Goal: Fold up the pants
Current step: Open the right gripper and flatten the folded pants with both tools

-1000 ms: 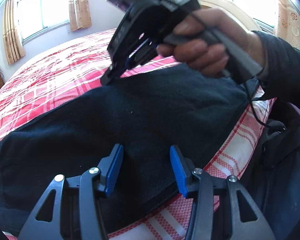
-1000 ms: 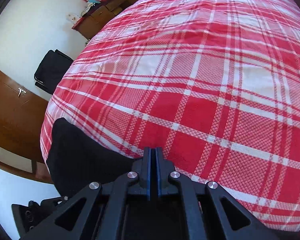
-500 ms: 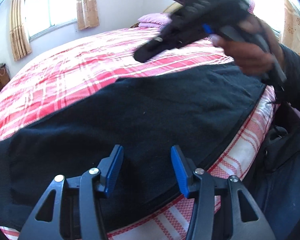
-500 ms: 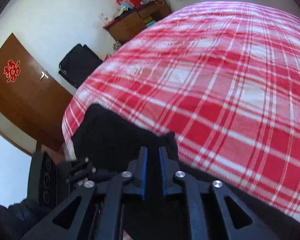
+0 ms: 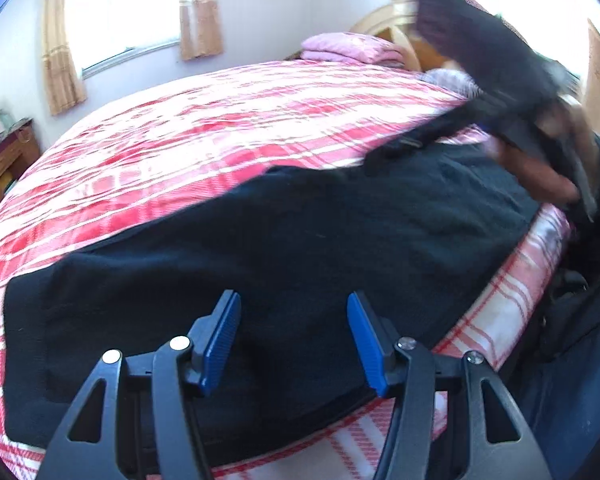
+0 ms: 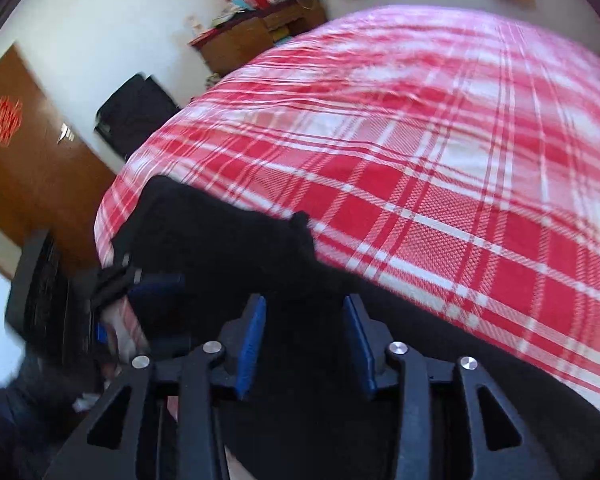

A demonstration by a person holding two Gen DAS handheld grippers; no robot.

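The black pants (image 5: pixel 284 248) lie folded lengthwise along the near edge of the bed with the red plaid cover (image 5: pixel 204 136). My left gripper (image 5: pixel 294 312) is open and empty, just above the pants near the bed edge. The right gripper (image 5: pixel 400 148), blurred, shows in the left wrist view at the far right end of the pants. In the right wrist view my right gripper (image 6: pixel 304 320) is open and empty over the pants (image 6: pixel 228 248), and the left gripper (image 6: pixel 140 280) shows blurred at lower left.
Pink pillows (image 5: pixel 352 46) and a wooden headboard (image 5: pixel 400 32) stand at the bed's head. A wooden desk (image 6: pixel 256 36) with clutter, a black bag (image 6: pixel 136 108) and a brown door (image 6: pixel 24 168) lie beyond the bed's foot. My dark-clothed body (image 5: pixel 572 344) is beside the bed edge.
My right gripper has opened from shut and swung down to the right end of the pants. The left gripper stayed open over the pants.
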